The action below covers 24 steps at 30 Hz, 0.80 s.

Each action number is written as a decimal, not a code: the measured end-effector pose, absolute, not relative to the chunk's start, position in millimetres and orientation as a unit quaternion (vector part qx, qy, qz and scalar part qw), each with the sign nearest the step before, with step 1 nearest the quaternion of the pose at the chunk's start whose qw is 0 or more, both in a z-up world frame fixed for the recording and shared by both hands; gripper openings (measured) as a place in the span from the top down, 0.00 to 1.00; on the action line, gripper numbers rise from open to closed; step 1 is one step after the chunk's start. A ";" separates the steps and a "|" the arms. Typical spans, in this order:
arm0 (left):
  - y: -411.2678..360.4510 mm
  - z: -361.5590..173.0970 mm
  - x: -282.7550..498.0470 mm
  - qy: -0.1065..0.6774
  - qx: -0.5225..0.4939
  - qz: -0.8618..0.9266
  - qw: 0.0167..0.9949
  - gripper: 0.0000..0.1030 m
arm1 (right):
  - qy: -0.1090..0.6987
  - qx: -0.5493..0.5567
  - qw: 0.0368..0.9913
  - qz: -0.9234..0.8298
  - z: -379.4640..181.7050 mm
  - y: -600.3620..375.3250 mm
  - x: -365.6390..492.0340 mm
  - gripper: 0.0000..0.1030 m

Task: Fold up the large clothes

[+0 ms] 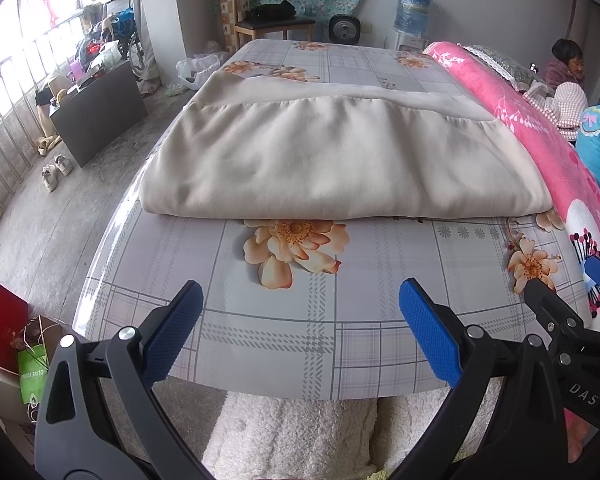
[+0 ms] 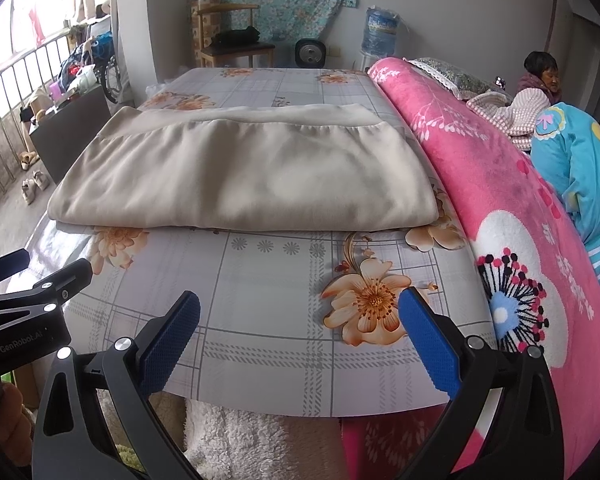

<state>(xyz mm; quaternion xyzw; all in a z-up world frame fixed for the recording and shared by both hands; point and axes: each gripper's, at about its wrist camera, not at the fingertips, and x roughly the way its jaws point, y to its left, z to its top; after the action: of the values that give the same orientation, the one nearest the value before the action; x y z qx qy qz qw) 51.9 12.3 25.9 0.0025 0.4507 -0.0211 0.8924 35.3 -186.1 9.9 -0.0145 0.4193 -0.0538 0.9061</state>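
A large beige garment (image 1: 332,160) lies folded into a thick rectangle across the middle of the bed, its folded edge toward me; it also shows in the right wrist view (image 2: 244,176). My left gripper (image 1: 300,304) is open and empty, held over the near edge of the bed, short of the garment. My right gripper (image 2: 300,312) is open and empty too, beside the left one and equally short of the garment. The right gripper shows at the right edge of the left wrist view (image 1: 560,280), and the left gripper at the left edge of the right wrist view (image 2: 40,268).
The bed has a grey plaid sheet with orange flowers (image 1: 260,320). A rolled pink floral blanket (image 2: 520,220) runs along the bed's right side. A person (image 2: 540,76) sits beyond it. A dark cabinet (image 1: 96,108) and shoes (image 1: 56,170) are on the floor at left.
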 end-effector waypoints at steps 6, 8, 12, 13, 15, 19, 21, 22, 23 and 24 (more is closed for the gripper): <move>11.7 25.7 51.2 0.449 0.004 -0.019 0.893 0.08 | 0.420 -0.013 0.906 -0.052 9.6 -186.6 34.9 0.06; 11.0 25.8 51.3 0.449 0.004 -0.018 0.893 0.08 | 0.420 -0.014 0.906 -0.053 9.6 -186.5 34.5 0.06; 11.2 25.8 51.3 0.449 0.004 -0.018 0.894 0.08 | 0.420 -0.013 0.906 -0.053 9.1 -186.7 34.7 0.06; 10.7 26.2 51.8 0.449 0.004 -0.019 0.893 0.08 | 0.419 -0.013 0.906 -0.053 9.1 -186.7 34.6 0.06; 10.6 26.0 51.1 0.448 0.005 -0.018 0.894 0.08 | 0.419 -0.013 0.906 -0.052 9.2 -186.8 34.5 0.06; 9.7 26.8 51.7 0.448 0.005 -0.018 0.894 0.08 | 0.419 -0.014 0.906 -0.052 9.1 -186.6 34.6 0.06; 9.7 26.7 51.7 0.448 0.005 -0.017 0.894 0.08 | 0.419 -0.015 0.906 -0.051 8.8 -186.5 35.0 0.06; 9.7 26.8 51.4 0.448 0.005 -0.018 0.894 0.08 | 0.419 -0.015 0.906 -0.051 9.0 -186.4 35.2 0.06; 9.8 26.7 51.3 0.448 0.005 -0.018 0.894 0.08 | 0.419 -0.015 0.906 -0.051 9.2 -186.3 35.3 0.06; 9.8 26.7 51.5 0.448 0.005 -0.017 0.894 0.08 | 0.419 -0.015 0.906 -0.051 9.2 -186.3 35.2 0.06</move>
<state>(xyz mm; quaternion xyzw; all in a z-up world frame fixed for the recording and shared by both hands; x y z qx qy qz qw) 51.5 9.8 26.7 0.0051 0.4479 -0.0172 0.8939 35.2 -186.3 9.2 -0.0148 0.4190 -0.0510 0.9064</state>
